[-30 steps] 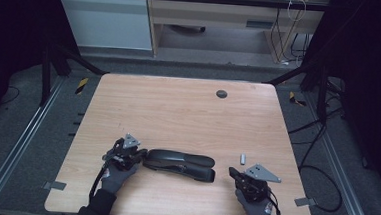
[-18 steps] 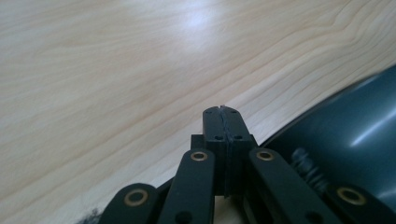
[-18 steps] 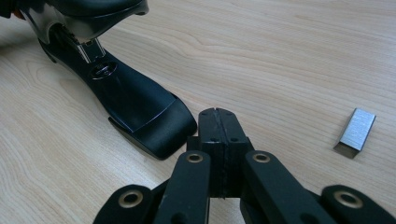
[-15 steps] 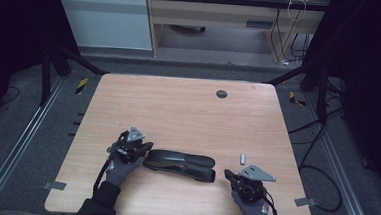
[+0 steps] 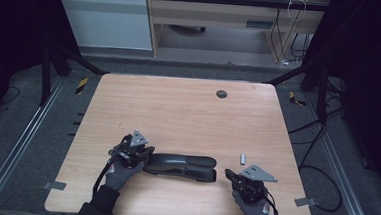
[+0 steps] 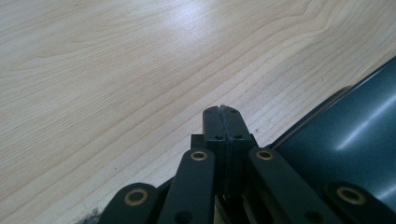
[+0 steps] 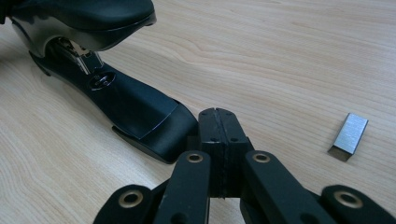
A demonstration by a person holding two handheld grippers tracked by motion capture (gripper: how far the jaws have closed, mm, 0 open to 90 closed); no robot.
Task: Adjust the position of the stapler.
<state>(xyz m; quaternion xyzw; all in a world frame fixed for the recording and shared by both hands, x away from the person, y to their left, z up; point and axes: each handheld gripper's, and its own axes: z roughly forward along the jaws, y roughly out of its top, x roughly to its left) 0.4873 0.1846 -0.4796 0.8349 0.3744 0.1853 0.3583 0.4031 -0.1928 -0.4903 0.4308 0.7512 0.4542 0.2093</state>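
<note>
- Your left gripper (image 5: 143, 152) sits near the front left of the wooden table (image 5: 178, 107). Its two black jaws are pressed tight together, with nothing between them.
- In the left gripper view, that left gripper (image 6: 223, 112) points along bare wood. The dark, shiny side of the stapler (image 6: 345, 140) is right next to the jaws. You cannot tell from here if they touch it.
- The black stapler (image 5: 182, 166) lies flat on the table between your two hands, close to the front edge. Its left end is right by your left gripper.
- In the right gripper view, the stapler (image 7: 135, 107) has its top arm lifted up off its base. You can see shiny metal inside the gap. The far end of the stapler is cut off at the top corner.
- Your right gripper (image 5: 230, 174) rests near the front right of the table. Its jaws are also closed together and hold nothing.
- In the right gripper view, the right gripper (image 7: 218, 114) has its tips just beside the near end of the stapler's base.
- A small grey strip of staples (image 5: 243, 158) lies on the wood behind your right gripper. Up close, the strip of staples (image 7: 349, 136) is off to one side, well apart from the jaws.
- A small dark round hole (image 5: 222, 94) sits far back on the table.
- Nothing blocks the way between your grippers and the stapler.
</note>
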